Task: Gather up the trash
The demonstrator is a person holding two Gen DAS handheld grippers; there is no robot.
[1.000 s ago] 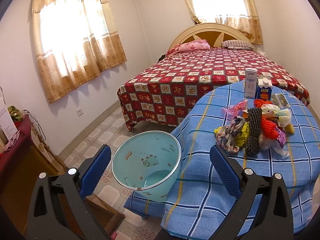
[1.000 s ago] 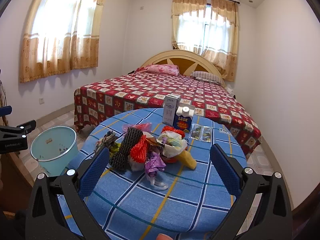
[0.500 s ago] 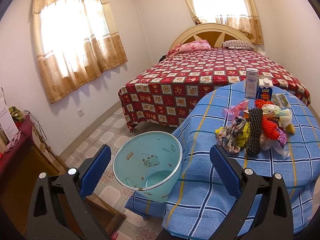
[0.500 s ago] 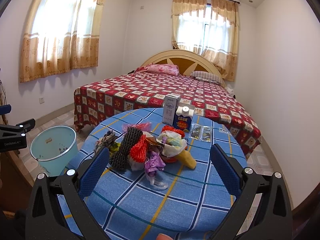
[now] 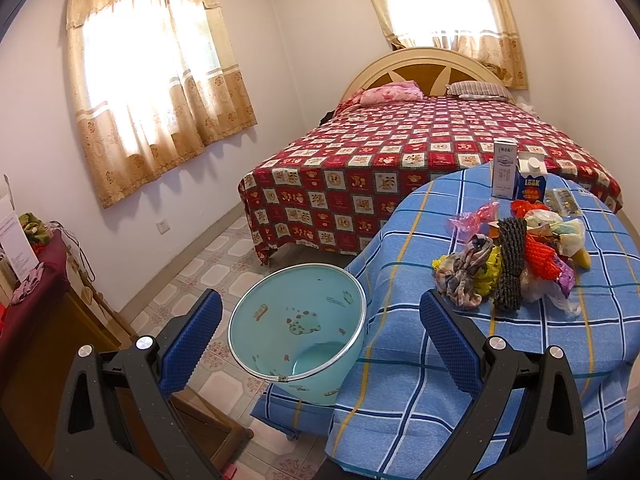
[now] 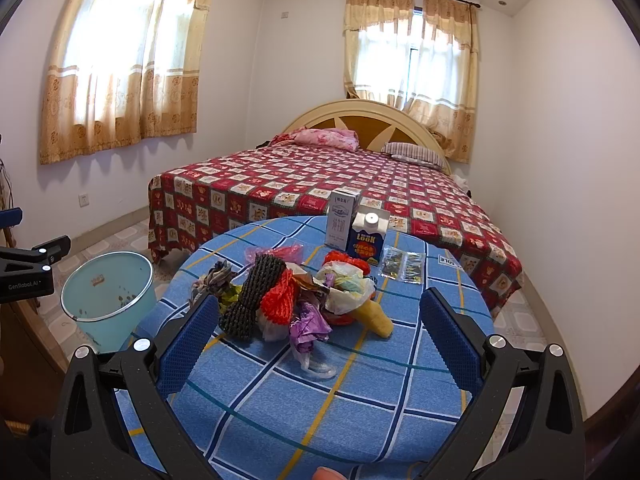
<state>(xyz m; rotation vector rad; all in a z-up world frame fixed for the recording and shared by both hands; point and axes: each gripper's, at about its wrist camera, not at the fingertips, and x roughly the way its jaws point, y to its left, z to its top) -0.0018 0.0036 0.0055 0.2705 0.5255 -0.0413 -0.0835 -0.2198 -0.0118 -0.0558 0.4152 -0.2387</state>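
A heap of trash [image 6: 296, 296] lies on the round table with the blue checked cloth [image 6: 360, 392]: crumpled bags, black and red netting, wrappers. The same trash heap [image 5: 512, 264] shows in the left wrist view. Behind it stand a white carton [image 6: 341, 224] and a blue carton [image 6: 366, 240]. A pale blue bin [image 5: 298, 324] stands on the floor left of the table, also seen as the bin [image 6: 108, 292] from the right. My left gripper [image 5: 320, 332] is open, held over the bin. My right gripper [image 6: 320, 332] is open, short of the heap, holding nothing.
A bed with a red patterned cover [image 6: 320, 184] fills the room behind the table. A wooden cabinet with a dark red cloth [image 5: 36, 300] stands at the left wall. Flat sachets [image 6: 402, 266] lie near the cartons. Tiled floor [image 5: 208, 264] runs between bed, wall and bin.
The left wrist view has shifted slightly; bin and table sit a little further right and lower in frame. The right gripper has stayed almost still.
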